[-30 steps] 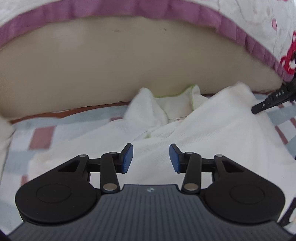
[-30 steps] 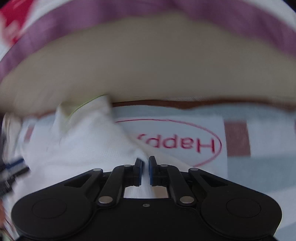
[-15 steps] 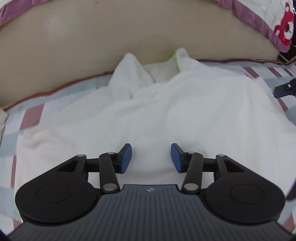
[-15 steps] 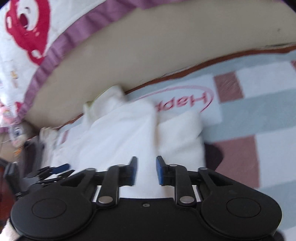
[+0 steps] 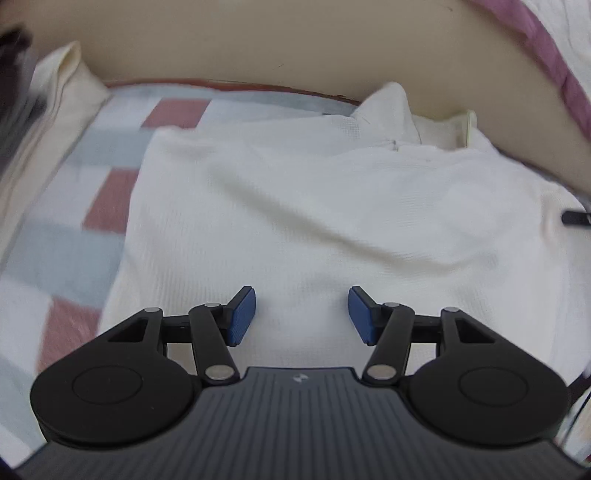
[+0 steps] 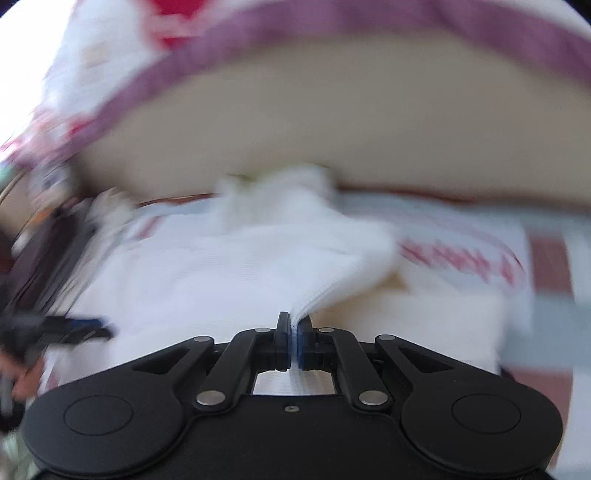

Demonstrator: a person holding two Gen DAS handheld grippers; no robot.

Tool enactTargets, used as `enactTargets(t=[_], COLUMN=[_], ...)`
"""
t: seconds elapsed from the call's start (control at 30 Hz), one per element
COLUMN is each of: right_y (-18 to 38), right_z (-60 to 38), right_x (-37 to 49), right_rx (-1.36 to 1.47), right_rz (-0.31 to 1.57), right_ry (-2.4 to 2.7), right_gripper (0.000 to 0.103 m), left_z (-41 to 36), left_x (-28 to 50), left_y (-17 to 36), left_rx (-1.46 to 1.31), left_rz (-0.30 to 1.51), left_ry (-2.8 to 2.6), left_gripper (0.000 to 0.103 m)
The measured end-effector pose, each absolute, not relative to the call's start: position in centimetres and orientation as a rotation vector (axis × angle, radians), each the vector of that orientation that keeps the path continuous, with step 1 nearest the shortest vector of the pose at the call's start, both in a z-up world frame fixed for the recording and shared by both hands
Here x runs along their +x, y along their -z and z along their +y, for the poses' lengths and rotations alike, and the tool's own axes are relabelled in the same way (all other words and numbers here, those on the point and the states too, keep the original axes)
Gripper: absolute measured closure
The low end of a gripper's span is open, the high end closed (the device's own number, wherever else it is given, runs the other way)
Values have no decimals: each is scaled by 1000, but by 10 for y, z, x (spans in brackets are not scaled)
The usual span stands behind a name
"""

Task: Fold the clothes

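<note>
A: Changes? Right gripper [image 6: 294,341] was parted half a second ago, now its two fingers [image 6: 283,343] are clenched on a pleat of the white garment [image 6: 229,273]. Left view has swung left; more bedspread shows.

B: Left gripper [image 5: 301,314]?

A: Two blue pads [image 5: 242,315] spread wide, nothing between them, hovering over the garment [image 5: 332,206].

B: Garment count, location?

A: One white knit top, spread on the checked bedspread [image 5: 110,199], collar toward the beige headboard [image 5: 258,40]. Right-hand fold is lifted off the bed from the pinch.

B: Anything else?

A: One red oval print on the bedspread [image 6: 465,258], blurred. One purple-trimmed quilt [image 6: 443,22] above the headboard. One pale pillow [image 5: 48,107] far left. Right view is heavily motion-blurred.
</note>
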State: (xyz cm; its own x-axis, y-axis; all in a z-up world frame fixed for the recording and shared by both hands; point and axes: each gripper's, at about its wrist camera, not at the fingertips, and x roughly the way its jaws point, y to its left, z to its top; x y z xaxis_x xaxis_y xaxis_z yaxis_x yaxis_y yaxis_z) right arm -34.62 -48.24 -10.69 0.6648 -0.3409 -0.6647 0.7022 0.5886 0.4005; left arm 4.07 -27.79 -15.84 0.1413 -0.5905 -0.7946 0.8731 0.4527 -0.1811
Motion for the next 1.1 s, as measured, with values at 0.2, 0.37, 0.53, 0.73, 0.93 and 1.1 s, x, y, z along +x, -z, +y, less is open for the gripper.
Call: enactTargets(t=[0.2,0.37,0.53,0.73,0.93,1.1], right_y=[88,107,110,136,155,160], right_z=[-427,-423,-459,-460,-440,-439], right_x=[-276,-265,-306,-340,-355,-357], right_rx=[584,672,961,1209,1336,1348], right_rz=[863,1045,817,606,526,301], right_ry=[145,88,292,494,603,720], right_gripper=[97,91,48,47,47,49], left_z=[-290,-300,-300,-289,-285,-287], left_x=[17,20,20,21,28,33], left_y=[143,152,155,150,146,153], left_rx=[383,304,325,380,434,385], left_rz=[757,851,857,828,804,860], left_ry=[1270,1362,1338,1281,1197,1214], left_gripper=[48,48,48,48,48,48])
